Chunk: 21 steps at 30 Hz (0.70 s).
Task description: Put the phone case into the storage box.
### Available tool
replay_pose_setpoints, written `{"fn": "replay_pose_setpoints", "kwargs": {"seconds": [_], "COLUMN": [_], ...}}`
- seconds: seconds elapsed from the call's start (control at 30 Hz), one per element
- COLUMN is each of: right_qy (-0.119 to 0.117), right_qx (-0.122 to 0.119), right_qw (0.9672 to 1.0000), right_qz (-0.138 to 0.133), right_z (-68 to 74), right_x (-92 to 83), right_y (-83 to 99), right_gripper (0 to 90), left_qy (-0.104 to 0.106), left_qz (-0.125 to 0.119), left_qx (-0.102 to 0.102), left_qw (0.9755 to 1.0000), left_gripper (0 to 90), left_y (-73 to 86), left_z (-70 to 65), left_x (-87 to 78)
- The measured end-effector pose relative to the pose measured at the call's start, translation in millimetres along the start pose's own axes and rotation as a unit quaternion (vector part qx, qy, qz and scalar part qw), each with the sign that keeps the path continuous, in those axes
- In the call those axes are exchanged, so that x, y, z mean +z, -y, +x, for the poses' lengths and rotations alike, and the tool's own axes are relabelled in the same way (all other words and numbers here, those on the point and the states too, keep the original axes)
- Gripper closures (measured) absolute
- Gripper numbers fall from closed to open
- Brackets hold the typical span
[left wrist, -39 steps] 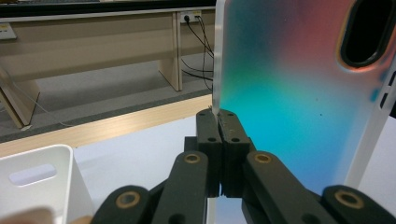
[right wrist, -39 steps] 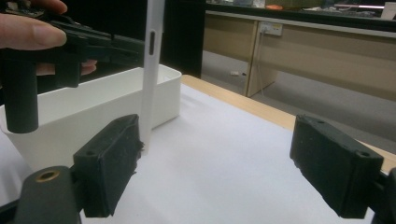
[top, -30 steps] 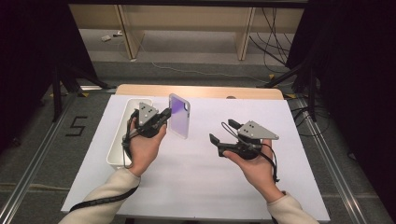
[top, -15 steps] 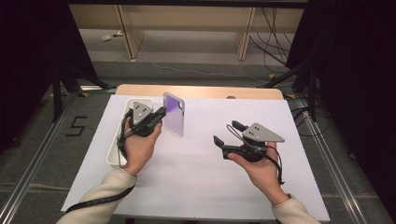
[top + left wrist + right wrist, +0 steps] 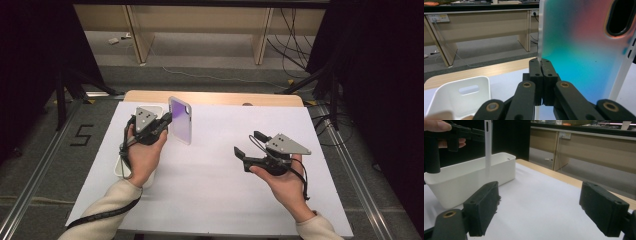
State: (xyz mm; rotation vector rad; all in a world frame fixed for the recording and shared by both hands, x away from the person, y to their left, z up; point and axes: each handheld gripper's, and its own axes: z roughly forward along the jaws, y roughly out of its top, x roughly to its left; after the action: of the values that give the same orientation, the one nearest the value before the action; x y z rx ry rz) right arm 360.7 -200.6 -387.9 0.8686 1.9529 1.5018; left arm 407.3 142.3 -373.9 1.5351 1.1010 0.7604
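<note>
Bench: white sheet (image 5: 210, 185), white bin (image 5: 471, 178) at left.
L tongs (image 5: 167, 119): clamped on phone case (image 5: 180, 120) edge, lifted.
R tongs (image 5: 248, 144): apart, empty.
Progress: case picked up; placing it prob. left.

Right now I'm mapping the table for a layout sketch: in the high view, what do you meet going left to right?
White bin → left tool → phone case, gripped upright by its edge → right tool, jaws open.
</note>
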Motion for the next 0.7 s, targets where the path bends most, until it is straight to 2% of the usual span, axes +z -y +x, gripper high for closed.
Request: {"fn": "replay_pose_setpoints", "kwargs": {"seconds": [0.57, 0.63, 0.67, 0.7], "right_qy": [0.009, 0.008, 0.003, 0.006], "right_qx": [-0.001, 0.003, 0.010, 0.001], "right_qw": [0.9999, 1.0000, 0.9999, 1.0000], "right_qz": [-0.005, -0.005, 0.005, -0.002], "right_z": [-2.5, -2.0, -1.0, -2.3], "right_x": [-7.4, -7.8, -8.9, -8.2], "right_y": [6.0, 7.1, 7.4, 7.9], "right_gripper": [17.3, 17.3, 17.2, 17.2], "left_qy": [-0.018, -0.020, -0.022, -0.023], "left_qz": [-0.003, -0.004, -0.004, -0.003], "left_qx": [-0.006, -0.008, -0.008, -0.007], "left_qw": [0.9998, 0.9998, 0.9997, 0.9997], "left_gripper": [88.6, 88.6, 88.6, 88.5], "left_y": [-2.3, -2.5, -2.6, -2.9], "left_z": [11.7, 12.9, 13.8, 14.7], "left_x": [-1.7, -1.6, -1.6, -1.8]}}
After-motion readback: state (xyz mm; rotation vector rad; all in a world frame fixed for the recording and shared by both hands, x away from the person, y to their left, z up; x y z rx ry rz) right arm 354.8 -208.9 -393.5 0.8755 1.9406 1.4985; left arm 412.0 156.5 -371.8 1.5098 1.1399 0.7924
